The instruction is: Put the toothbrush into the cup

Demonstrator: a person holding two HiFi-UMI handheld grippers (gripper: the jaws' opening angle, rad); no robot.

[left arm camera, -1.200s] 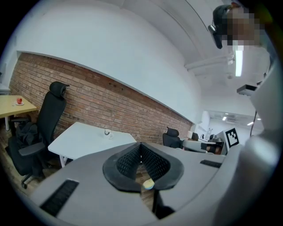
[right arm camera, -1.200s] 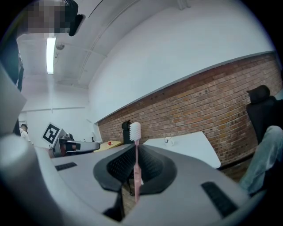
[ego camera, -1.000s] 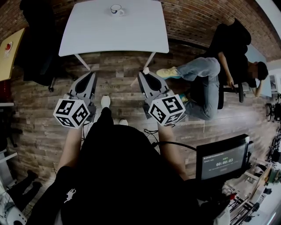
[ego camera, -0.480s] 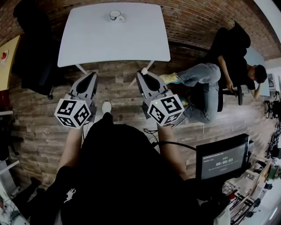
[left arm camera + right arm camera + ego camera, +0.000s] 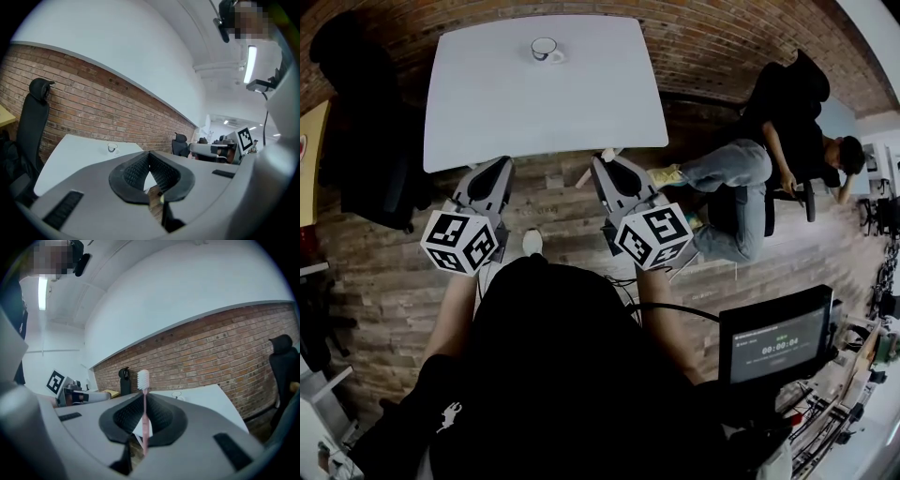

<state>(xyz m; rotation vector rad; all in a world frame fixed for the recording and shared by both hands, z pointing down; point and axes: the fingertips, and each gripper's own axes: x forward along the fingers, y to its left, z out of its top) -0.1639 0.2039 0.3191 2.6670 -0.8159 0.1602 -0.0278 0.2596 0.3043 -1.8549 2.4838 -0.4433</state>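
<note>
A white cup (image 5: pixel 546 49) with a dark rim stands at the far edge of the white table (image 5: pixel 581 103); it also shows small in both gripper views, as the cup (image 5: pixel 111 148) and the cup (image 5: pixel 176 393). My right gripper (image 5: pixel 603 161) is shut on a pink toothbrush (image 5: pixel 144 418), whose white bristle head (image 5: pixel 608 153) sticks up past the jaw tips. It hangs over the floor just short of the table's near edge. My left gripper (image 5: pixel 500 163) is level with it to the left, shut, with nothing between its jaws (image 5: pixel 150 154).
A person in dark clothes and jeans (image 5: pixel 769 159) sits on a chair at the right. A black office chair (image 5: pixel 356 141) stands left of the table. A monitor (image 5: pixel 778 345) is near my right side. Brick wall runs behind the table; the floor is wood.
The table and cup have drawn closer to me, and both grippers now reach its near edge. The toothbrush stays held in the right gripper.
</note>
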